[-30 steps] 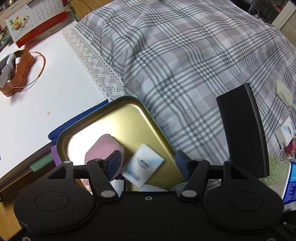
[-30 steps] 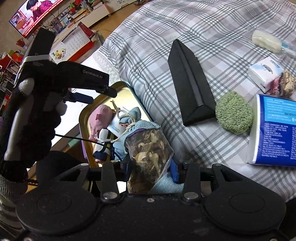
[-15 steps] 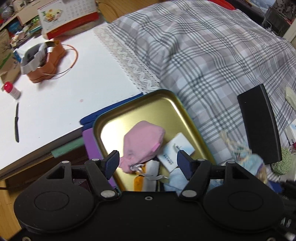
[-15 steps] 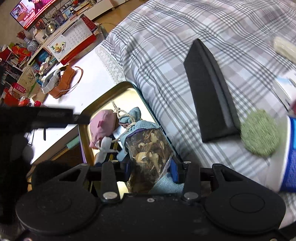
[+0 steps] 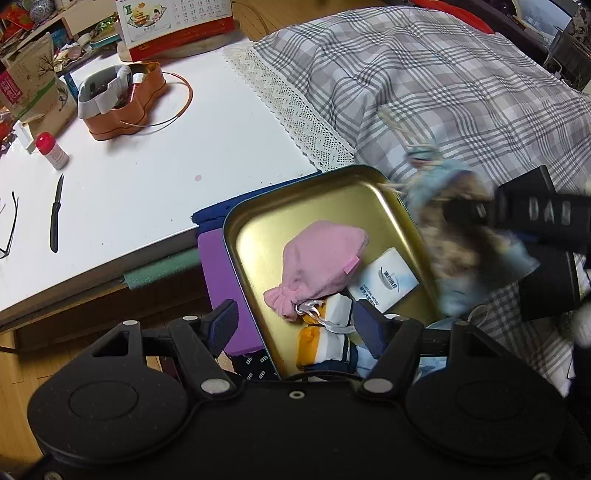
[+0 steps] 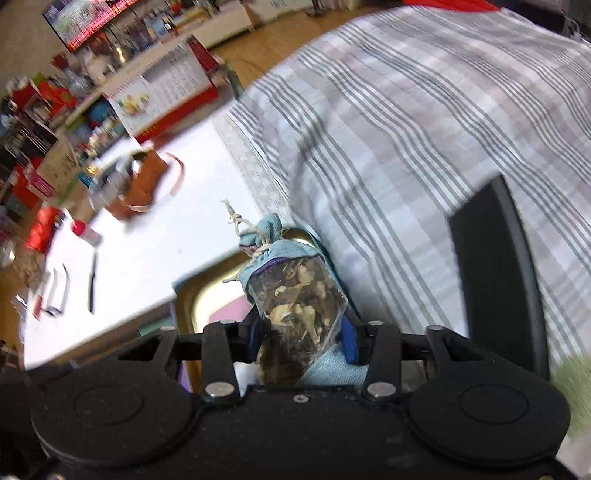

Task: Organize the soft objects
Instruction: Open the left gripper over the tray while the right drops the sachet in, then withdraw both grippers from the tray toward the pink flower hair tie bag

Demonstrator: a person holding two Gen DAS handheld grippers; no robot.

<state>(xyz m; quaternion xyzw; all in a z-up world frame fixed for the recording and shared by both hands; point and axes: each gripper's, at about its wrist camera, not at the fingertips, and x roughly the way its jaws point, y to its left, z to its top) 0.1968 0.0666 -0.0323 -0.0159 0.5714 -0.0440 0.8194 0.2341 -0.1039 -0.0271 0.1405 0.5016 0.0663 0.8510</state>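
A gold metal tray [image 5: 258, 229] lies at the edge of the plaid bedding and holds a pink drawstring pouch [image 5: 321, 258], a white tissue packet [image 5: 391, 277] and a white-and-orange soft item [image 5: 325, 339]. My left gripper [image 5: 295, 325] is open and empty, just above the tray's near end. My right gripper [image 6: 301, 339] is shut on a blue sachet [image 6: 299, 299] with a clear window of dried bits, held above the tray [image 6: 207, 291]. The sachet [image 5: 454, 229] shows blurred at the tray's right rim in the left wrist view.
A white table [image 5: 129, 177] to the left carries an orange tin [image 5: 122, 99], a red-capped bottle [image 5: 51, 151], a knife [image 5: 55, 218] and a calendar [image 5: 173, 26]. A black wedge-shaped case [image 6: 498, 266] lies on the plaid bedding [image 5: 424, 92]. A purple block [image 5: 218, 280] sits beside the tray.
My left gripper has pulled back and left, so more of the tray and table show. My right gripper has carried the sachet left, over the tray's right rim.
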